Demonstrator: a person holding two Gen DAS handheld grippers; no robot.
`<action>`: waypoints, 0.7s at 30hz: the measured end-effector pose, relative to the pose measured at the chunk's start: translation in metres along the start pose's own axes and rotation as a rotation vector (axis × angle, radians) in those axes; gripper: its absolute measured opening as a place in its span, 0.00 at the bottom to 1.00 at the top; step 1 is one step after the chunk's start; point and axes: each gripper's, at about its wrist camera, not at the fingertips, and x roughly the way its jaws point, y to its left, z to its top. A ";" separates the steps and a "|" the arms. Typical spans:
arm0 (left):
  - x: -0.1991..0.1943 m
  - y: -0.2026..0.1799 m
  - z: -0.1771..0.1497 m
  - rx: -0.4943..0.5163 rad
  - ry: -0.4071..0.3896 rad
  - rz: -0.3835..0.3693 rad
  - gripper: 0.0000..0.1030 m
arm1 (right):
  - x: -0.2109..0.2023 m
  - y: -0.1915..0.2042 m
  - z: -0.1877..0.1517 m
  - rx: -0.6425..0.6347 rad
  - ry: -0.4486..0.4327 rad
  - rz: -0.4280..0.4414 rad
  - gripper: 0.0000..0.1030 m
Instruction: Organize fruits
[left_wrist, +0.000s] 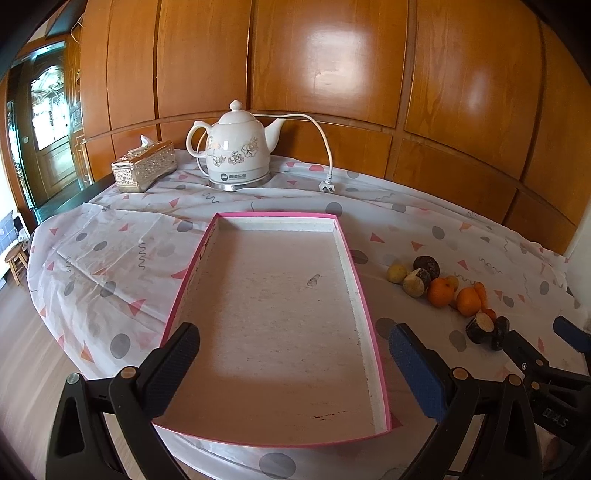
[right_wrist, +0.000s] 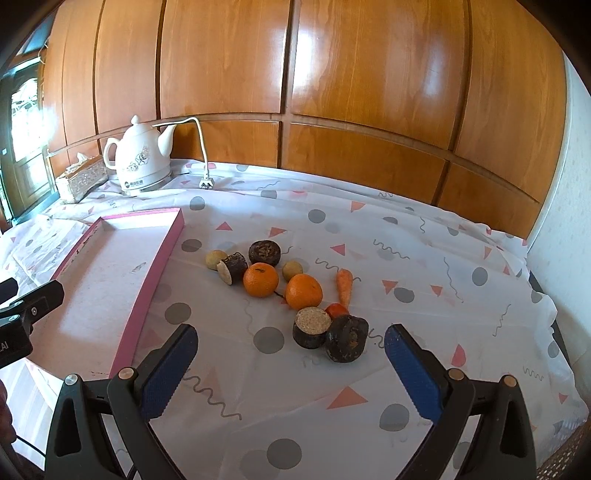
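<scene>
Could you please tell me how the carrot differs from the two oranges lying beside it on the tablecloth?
The carrot is long and tapered; the oranges are round. The carrot is paler, the oranges deeper orange. The carrot lies at the pile's right edge, the oranges nearer its middle. All lie outside the pink tray.

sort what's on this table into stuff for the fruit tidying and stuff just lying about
For the job:
- shallow pink-rimmed cardboard tray
- two round oranges
- dark cut fruit chunks
- small yellowish round fruits
- orange carrot

Lying about:
- white ceramic floral kettle
- silver patterned tissue box
</scene>
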 end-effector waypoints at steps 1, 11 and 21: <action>0.000 -0.001 0.000 0.001 0.002 -0.003 1.00 | 0.000 0.000 0.000 0.001 0.000 0.000 1.00; 0.002 -0.004 0.000 0.012 0.027 -0.038 1.00 | 0.007 -0.008 -0.004 0.010 0.029 -0.001 1.00; 0.001 -0.013 -0.003 0.060 0.028 -0.034 1.00 | 0.012 -0.014 -0.007 0.020 0.045 0.006 1.00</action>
